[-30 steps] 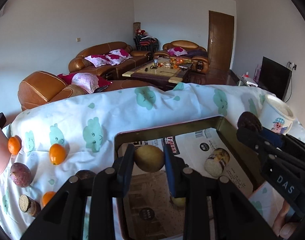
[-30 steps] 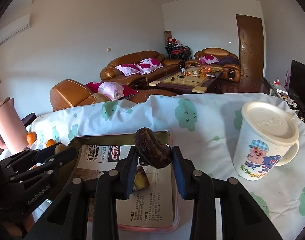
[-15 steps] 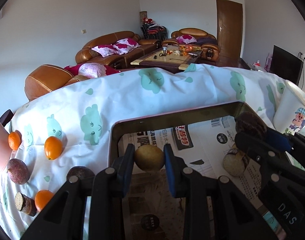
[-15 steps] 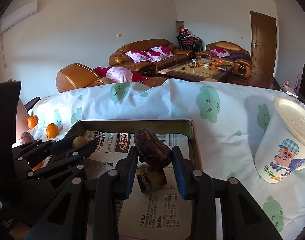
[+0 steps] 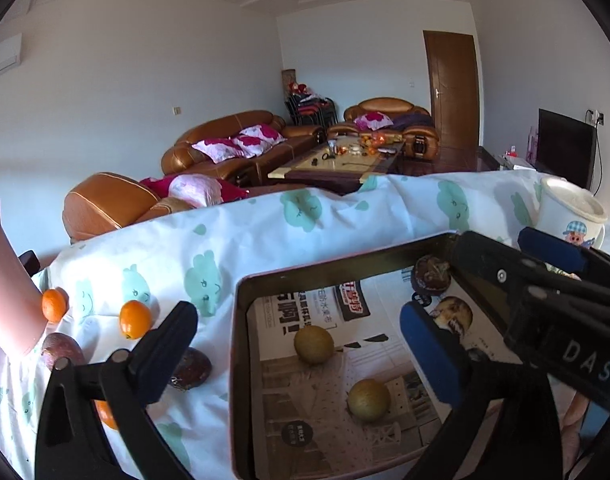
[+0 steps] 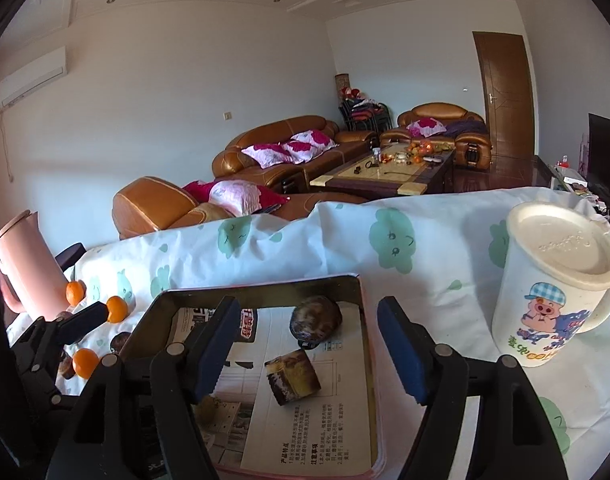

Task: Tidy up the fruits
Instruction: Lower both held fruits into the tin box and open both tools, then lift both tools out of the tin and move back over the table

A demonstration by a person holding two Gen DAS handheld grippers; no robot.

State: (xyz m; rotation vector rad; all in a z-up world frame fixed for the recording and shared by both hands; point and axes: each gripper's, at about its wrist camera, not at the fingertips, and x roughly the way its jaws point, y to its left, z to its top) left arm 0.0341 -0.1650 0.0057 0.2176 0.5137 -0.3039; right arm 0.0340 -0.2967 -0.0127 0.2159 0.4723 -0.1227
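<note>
Both the left gripper (image 5: 297, 344) and right gripper (image 6: 307, 340) hang with fingers spread over the tray (image 6: 265, 290), where the cut brown chunk (image 6: 293, 376) lies long axis toward two o'clock.

Daylit interior, evenly bright; both views are sharp, without motion blur. Light strikes the patterned cloth (image 5: 265, 240) from the near side, leaving it strongly lit, almost washed out at its right end. Fruit inside the tray (image 5: 241, 360) casts short soft shadows on the paper lining. Fisheye distortion bows walls and ceiling; black vignetting fills all corners. The nearest black fingers (image 6: 209, 344) appear slightly soft.
</note>
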